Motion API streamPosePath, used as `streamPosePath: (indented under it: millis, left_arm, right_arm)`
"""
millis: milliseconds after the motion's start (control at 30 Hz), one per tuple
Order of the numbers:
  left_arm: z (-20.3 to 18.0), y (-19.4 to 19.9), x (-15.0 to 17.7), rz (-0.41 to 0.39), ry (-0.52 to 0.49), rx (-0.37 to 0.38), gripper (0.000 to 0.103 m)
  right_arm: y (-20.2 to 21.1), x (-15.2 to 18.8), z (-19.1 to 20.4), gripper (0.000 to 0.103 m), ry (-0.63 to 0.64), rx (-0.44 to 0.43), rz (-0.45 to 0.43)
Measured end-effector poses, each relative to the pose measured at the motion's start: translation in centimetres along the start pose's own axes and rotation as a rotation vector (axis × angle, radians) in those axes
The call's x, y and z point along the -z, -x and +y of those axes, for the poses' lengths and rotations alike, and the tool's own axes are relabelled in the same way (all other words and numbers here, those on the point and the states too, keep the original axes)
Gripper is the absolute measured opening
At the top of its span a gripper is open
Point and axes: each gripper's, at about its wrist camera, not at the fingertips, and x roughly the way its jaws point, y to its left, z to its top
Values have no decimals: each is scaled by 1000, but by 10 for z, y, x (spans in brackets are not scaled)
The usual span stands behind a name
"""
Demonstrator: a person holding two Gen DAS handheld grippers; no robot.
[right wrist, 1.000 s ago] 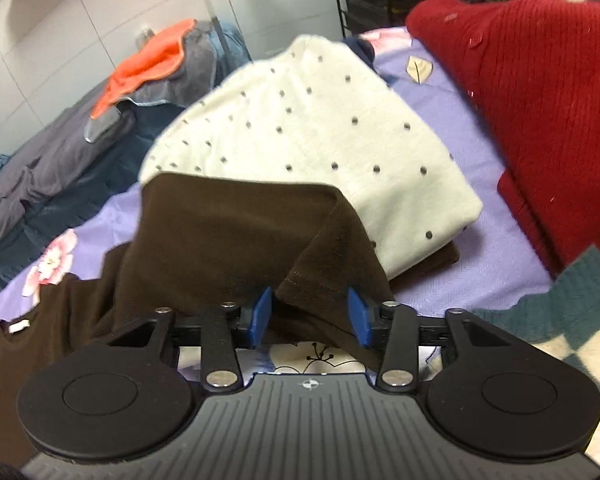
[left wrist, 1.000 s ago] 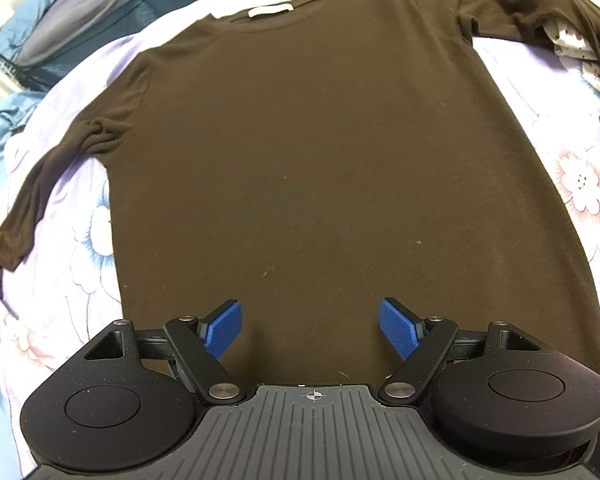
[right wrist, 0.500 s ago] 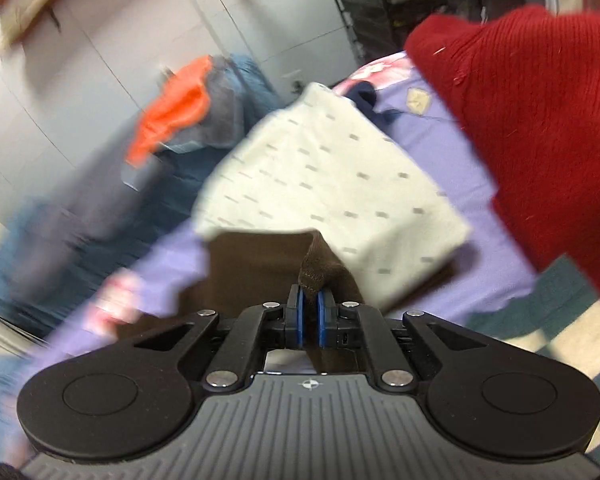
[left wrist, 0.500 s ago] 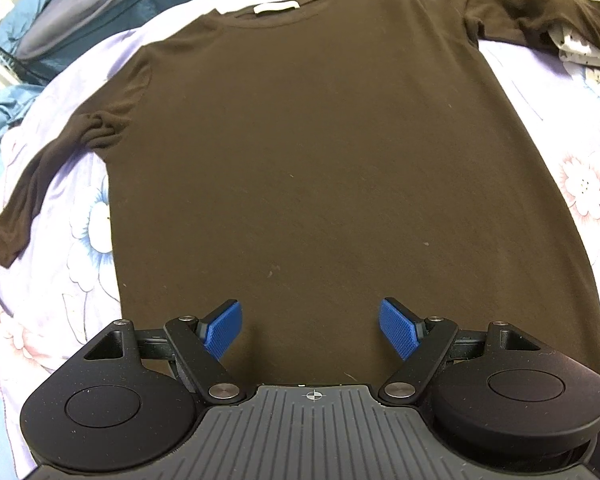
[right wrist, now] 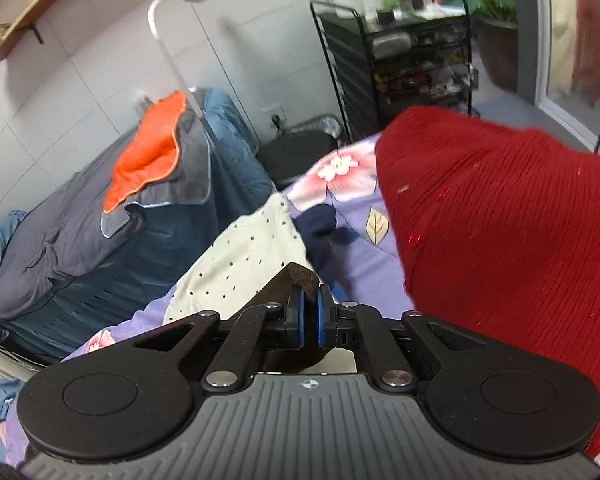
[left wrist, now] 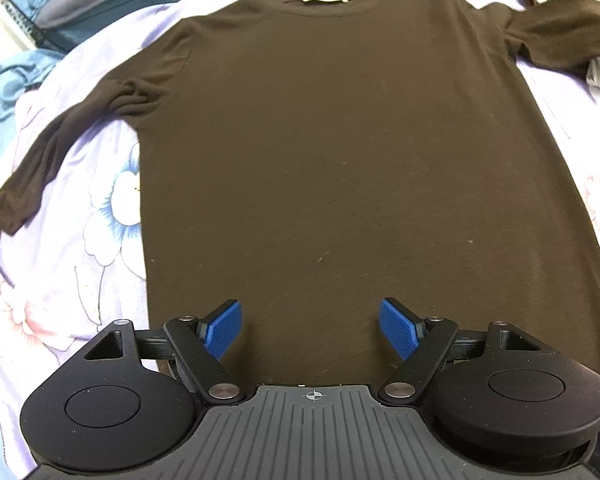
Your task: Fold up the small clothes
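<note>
A dark brown long-sleeved shirt (left wrist: 340, 152) lies flat, front up, on a lilac floral bedsheet (left wrist: 100, 216), collar at the far end. My left gripper (left wrist: 312, 330) is open and empty, hovering over the shirt's bottom hem. Its left sleeve (left wrist: 48, 160) trails down the sheet; its right sleeve (left wrist: 560, 36) stretches to the far right. My right gripper (right wrist: 309, 312) is shut on the brown sleeve end (right wrist: 296, 280) and holds it lifted above the bed.
A cream dotted garment (right wrist: 240, 264) and a red knitted sweater (right wrist: 500, 240) lie near the right gripper. Blue and grey bedding with an orange cloth (right wrist: 148, 160) is piled behind. A black wire rack (right wrist: 412, 52) stands by the wall.
My right gripper closed on the brown sleeve end and lifted it, tilting the view upward. The left gripper stayed open and shifted slightly over the hem.
</note>
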Motion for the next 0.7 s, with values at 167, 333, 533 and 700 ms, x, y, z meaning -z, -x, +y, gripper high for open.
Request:
streamPosePath:
  millis: [167,333,533,700]
  left_arm:
    - [10,-3,5,15,50,-6,103]
    - [28,-9,8,38,110,-2,103]
    - [51,-9,15,35,155,-8,103]
    - [73,-13,25,61,201,-17,103]
  right_arm:
    - [-9,25,55,8,47,-125,131]
    - [-21,51,147,8,-1,-493,315]
    - [-71,113,295,8,0,-766,623]
    - [-121,206,404,8,38,-784,815]
